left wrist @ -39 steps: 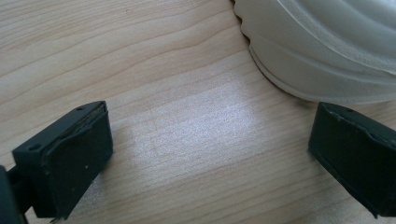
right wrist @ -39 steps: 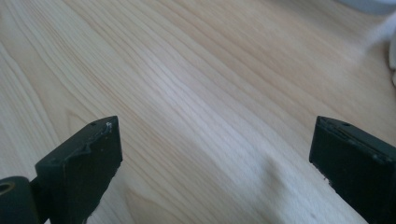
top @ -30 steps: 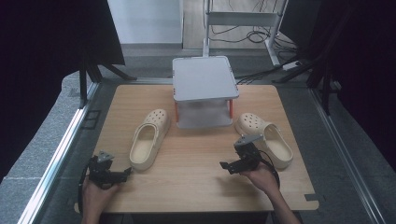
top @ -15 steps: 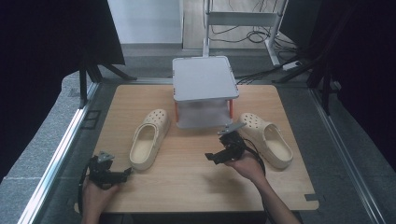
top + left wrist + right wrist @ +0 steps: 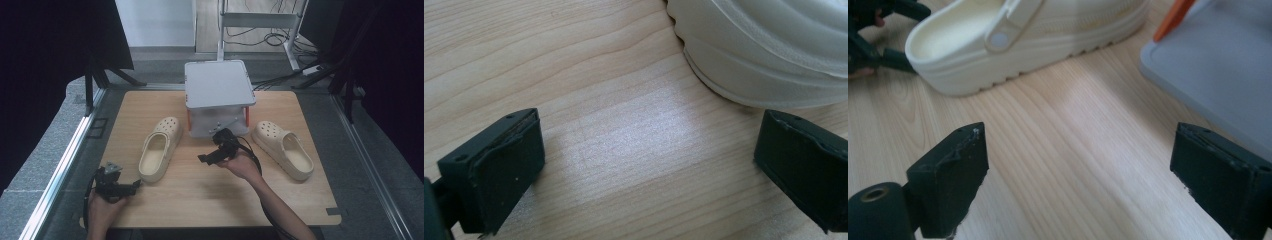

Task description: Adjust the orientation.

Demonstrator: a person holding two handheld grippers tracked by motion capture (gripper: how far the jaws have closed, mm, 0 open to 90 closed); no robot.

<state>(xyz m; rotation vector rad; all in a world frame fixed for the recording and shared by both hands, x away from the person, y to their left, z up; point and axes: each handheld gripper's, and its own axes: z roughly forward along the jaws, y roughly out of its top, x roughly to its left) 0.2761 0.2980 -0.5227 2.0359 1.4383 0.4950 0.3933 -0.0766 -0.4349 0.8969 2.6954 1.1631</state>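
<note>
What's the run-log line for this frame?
left gripper: open, by left clog heel | right gripper: open, empty, facing left clog | right clog: untouched | table

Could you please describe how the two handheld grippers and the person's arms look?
The left gripper and the right gripper are black devices with two blocky black jaws whose pads look matte and slightly scuffed. A grey three-cornered plate sits on top of the left one. A black cable trails from the right one. The forearms are bare, with no sleeves.

We find no readable text here: no label, brand, number or sign on either shoe (image 5: 159, 149), the box (image 5: 218, 85) or the worktop (image 5: 200, 200).
</note>
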